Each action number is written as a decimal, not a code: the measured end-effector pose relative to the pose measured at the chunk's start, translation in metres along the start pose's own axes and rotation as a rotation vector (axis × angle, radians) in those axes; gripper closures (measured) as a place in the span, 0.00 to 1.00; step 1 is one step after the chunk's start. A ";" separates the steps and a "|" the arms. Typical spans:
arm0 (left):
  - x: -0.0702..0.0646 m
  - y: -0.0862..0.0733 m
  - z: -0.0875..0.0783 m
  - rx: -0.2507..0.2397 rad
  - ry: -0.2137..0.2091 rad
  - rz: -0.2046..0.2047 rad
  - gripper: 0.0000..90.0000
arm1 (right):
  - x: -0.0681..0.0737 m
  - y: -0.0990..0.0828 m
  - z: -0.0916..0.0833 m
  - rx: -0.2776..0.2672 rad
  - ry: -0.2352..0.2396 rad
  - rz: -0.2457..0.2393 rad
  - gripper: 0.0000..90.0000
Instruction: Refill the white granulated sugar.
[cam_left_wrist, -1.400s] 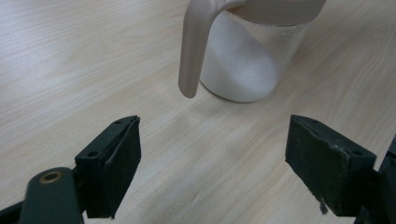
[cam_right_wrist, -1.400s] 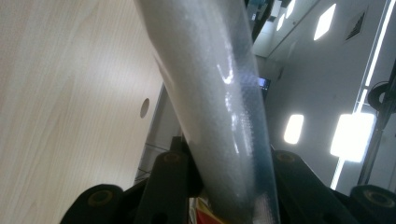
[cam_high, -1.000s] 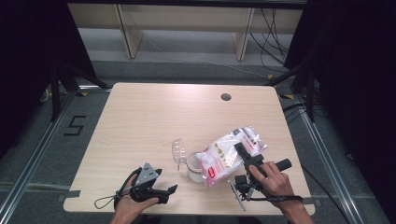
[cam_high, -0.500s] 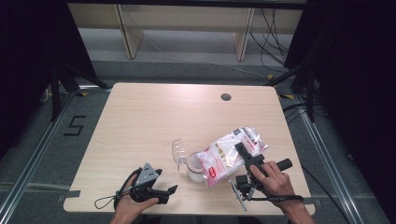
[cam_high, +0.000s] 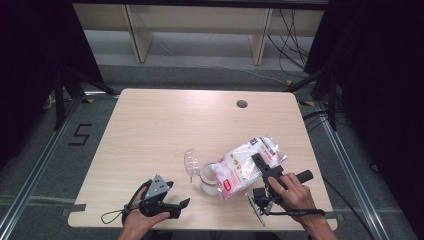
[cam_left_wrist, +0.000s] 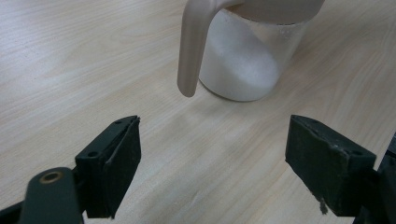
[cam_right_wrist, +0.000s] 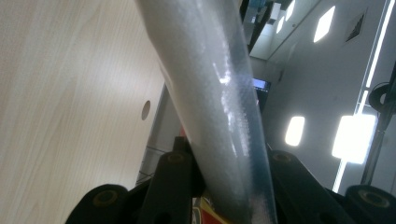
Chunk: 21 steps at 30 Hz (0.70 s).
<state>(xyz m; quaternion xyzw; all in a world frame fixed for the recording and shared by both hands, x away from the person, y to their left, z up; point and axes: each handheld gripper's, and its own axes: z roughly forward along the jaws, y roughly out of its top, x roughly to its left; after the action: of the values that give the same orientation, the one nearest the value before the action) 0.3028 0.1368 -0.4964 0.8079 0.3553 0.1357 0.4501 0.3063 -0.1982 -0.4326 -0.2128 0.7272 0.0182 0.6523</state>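
So the right gripper is clamped on a plastic bag of white stuff, and in the right gripper view you can see the bag squeezed tight between the two black jaws, running up and away from them like a fat translucent tube. From the high view the bag is tipped over, its lower end resting right at the mouth of a clear jar that sits on the worktop near the front edge, a bit right of centre. The jar has a hinged clear lid flipped open to its left. In the left gripper view the jar is already partly filled with white powder, the level sloping up on one side, and a beige handle curves down its side without reaching the wood. The left gripper is down at the front left of the worktop, just beside the jar but not touching it, jaws spread wide with nothing but bare wood between them. The person's hands come in from the bottom edge, one on each gripper, and a thin cable loops off the left one.
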 end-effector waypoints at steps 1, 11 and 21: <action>0.000 0.000 0.000 0.004 0.000 -0.001 0.20 | 0.001 0.000 0.000 -0.002 0.002 0.009 0.88; 0.000 0.000 0.000 0.001 0.011 0.000 0.20 | 0.003 -0.001 0.001 -0.021 0.005 0.036 0.89; 0.000 0.000 -0.001 0.005 0.003 0.001 0.20 | 0.006 -0.006 0.003 -0.051 0.035 0.081 0.90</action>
<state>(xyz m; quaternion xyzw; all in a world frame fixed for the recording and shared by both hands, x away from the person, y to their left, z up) 0.3021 0.1375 -0.4956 0.8090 0.3558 0.1365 0.4476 0.3108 -0.2041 -0.4376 -0.2001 0.7459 0.0594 0.6325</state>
